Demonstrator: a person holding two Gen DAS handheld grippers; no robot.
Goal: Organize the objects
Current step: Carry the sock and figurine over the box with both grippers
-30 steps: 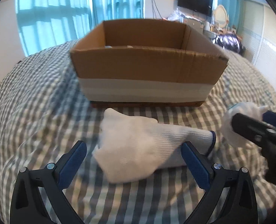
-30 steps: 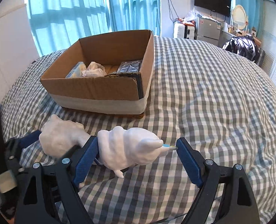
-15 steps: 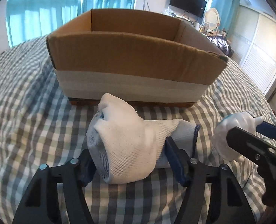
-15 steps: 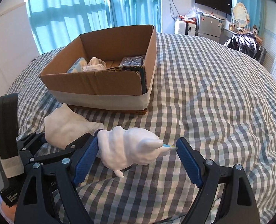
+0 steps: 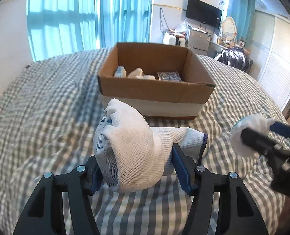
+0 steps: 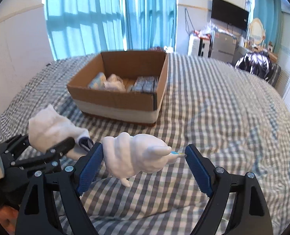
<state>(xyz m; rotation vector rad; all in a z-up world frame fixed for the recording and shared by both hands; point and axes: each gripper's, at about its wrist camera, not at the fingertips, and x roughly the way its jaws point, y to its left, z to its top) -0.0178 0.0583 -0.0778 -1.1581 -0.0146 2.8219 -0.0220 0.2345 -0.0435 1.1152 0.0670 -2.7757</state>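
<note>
Our left gripper [image 5: 137, 168] pinches a white glove [image 5: 131, 150] between its blue pads, lifted off the checked bed [image 5: 47, 107]. Beyond it sits the box [image 5: 154, 90] — packets and a white bundle inside. At the right edge, our right gripper [image 5: 262, 137] carries another white glove [image 5: 250, 125].

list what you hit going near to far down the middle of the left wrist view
left gripper shut on the white knit glove → checked bedspread → cardboard box holding a few packets → blue curtains at the window
</note>
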